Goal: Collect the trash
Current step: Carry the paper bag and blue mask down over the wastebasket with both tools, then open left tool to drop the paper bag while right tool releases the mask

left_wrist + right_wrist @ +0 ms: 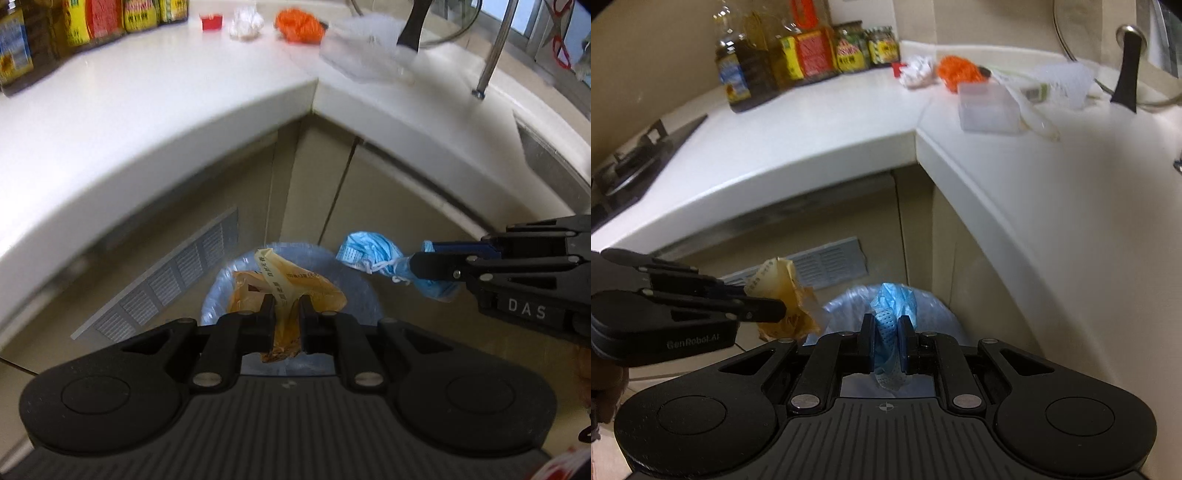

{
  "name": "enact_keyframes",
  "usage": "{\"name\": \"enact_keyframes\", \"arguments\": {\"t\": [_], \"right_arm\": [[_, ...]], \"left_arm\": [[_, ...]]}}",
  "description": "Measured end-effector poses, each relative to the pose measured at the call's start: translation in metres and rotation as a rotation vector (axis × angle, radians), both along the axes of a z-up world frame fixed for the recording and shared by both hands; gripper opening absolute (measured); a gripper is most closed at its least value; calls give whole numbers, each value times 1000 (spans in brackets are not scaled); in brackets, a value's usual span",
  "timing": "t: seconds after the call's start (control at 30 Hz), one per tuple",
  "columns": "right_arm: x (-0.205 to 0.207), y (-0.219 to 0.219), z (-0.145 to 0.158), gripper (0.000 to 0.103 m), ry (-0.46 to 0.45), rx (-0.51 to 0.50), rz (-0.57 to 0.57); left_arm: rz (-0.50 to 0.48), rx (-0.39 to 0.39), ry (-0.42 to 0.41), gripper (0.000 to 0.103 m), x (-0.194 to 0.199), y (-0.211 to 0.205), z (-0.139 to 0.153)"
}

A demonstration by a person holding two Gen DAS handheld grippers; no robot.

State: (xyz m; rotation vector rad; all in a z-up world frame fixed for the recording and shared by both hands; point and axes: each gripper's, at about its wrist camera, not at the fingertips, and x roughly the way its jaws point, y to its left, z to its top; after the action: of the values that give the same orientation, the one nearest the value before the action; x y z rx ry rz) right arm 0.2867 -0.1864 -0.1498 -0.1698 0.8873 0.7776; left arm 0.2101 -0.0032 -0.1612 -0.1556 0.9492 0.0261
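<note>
blue face mask [886, 325], yellow-brown wrapper [284, 291], white counter [147, 110]

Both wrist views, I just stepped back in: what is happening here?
A person is clearing trash with two handheld grippers. The left gripper is shut on a crumpled yellow wrapper, and the right gripper is shut on a blue face mask. Both hang over the lined trash bin below the white countertop; neither is dropped yet.

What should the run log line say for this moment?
left gripper: shut on yellow wrapper | right gripper: shut on blue mask | both over lined bin | not yet dropped
</note>
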Motion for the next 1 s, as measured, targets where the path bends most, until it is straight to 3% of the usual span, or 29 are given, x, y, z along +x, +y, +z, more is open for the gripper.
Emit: {"name": "enact_keyframes", "arguments": {"t": [0.37,0.6,1.0], "right_arm": [[18,13,-58,12,12,-88,77],[26,24,-76,12,57,-124,117],[35,36,-99,12,89,-145,130]], "left_arm": [[120,-1,84,11,14,0,-55],[207,-21,103,11,17,1,-73],[245,-44,121,13,29,6,-93]]}}
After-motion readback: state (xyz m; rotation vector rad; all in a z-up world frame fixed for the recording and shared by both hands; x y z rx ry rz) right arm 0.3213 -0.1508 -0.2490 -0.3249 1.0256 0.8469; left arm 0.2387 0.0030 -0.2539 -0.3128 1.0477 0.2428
